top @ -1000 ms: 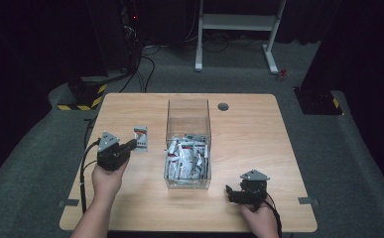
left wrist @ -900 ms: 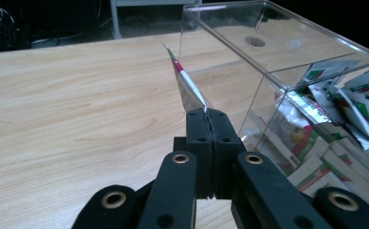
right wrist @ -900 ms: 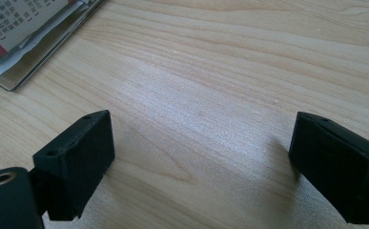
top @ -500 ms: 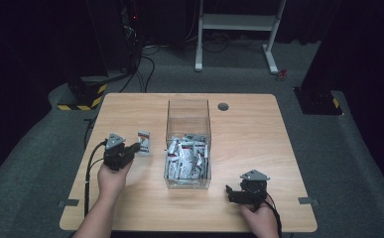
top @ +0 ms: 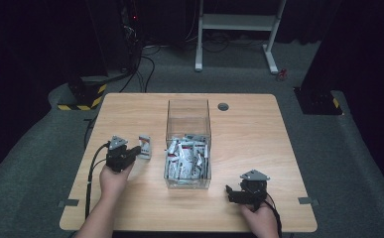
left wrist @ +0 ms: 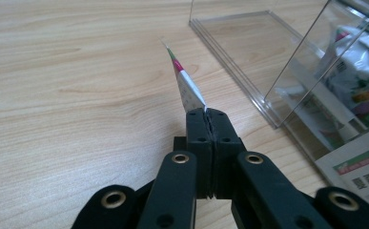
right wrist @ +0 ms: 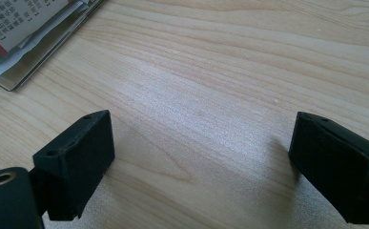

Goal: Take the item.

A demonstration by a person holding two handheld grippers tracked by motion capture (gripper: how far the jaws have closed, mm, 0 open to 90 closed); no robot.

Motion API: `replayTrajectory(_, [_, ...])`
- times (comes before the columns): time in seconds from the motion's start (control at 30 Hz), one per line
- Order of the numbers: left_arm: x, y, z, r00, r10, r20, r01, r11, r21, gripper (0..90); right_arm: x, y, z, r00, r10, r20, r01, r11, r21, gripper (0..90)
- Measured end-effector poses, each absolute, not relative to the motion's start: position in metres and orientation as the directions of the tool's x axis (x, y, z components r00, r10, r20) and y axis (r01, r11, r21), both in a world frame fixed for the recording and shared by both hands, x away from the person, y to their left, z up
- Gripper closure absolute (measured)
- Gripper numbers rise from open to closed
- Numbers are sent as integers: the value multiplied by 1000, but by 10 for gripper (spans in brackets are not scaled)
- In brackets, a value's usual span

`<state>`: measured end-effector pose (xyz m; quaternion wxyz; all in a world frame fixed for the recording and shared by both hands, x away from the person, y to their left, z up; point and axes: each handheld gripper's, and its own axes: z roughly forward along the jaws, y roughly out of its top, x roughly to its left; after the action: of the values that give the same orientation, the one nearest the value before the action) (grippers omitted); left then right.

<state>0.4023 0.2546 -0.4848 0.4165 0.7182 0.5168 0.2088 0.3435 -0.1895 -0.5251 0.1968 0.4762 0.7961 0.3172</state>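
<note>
— High view: fixed above the near edge, looking forward and down over the whole table [top: 249,129], far off, floor beyond.

— Left gripper view?

— Riding the left gripper [left wrist: 206,114], low and close to the wood, facing along the jaws toward the clear box [left wrist: 287,71]. Same box seen mid-table from above [top: 188,111].

— Right gripper view?

— Mounted on the right gripper [right wrist: 201,157], very close, angled down at bare wood, box corner at top left [right wrist: 39,52]. Shared with the high view: table and box.
</note>
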Motion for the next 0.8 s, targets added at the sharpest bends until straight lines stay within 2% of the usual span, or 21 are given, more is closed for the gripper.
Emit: replayTrajectory(0.8, [414, 258, -505, 332, 938, -100, 626, -140, 767, 863, 343, -190, -525, -469, 883, -11, 633, 345, 693, 79])
